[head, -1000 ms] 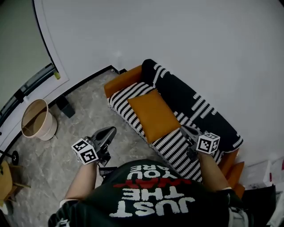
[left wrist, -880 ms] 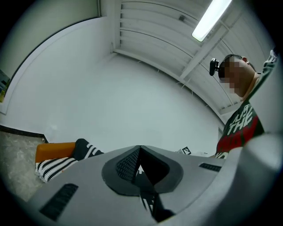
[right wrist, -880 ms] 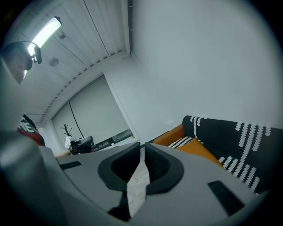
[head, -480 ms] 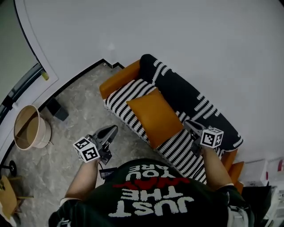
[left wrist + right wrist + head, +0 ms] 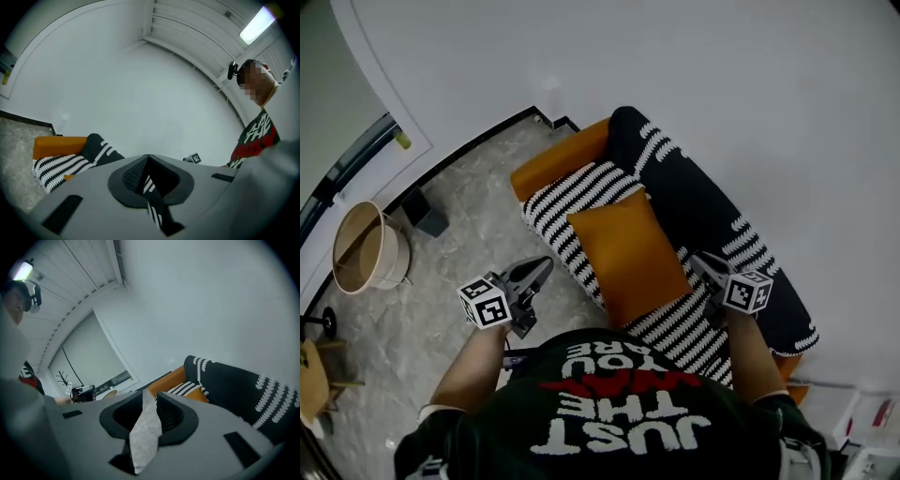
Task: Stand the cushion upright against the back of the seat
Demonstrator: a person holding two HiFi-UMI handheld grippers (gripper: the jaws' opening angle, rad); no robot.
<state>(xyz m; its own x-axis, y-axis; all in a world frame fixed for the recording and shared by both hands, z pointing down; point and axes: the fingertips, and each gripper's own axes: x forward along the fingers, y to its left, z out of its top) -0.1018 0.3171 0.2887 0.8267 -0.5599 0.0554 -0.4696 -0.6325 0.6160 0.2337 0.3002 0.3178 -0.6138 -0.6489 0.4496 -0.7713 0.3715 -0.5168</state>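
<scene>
An orange cushion [image 5: 626, 255] lies flat on the black-and-white striped seat [image 5: 567, 202] of a small sofa, in front of its black backrest [image 5: 694, 202]. My right gripper [image 5: 700, 263] hovers at the cushion's right edge, over the seat. Its jaws have just been opening and stand a narrow gap apart with nothing between them [image 5: 149, 392]. My left gripper [image 5: 542, 266] is over the floor, left of the sofa's front edge, shut and empty [image 5: 148, 157]. A sliver of the cushion [image 5: 200, 393] shows in the right gripper view.
The sofa's orange armrest [image 5: 558, 164] is at its far end, close to the white wall. A round wooden basket [image 5: 364, 251] and a small dark box [image 5: 425, 214] stand on the marble floor [image 5: 469, 234] at the left.
Both grippers have come forward toward the sofa, which now sits nearer in the head view. The right gripper stays by the cushion's right edge. The cushion has not moved.
</scene>
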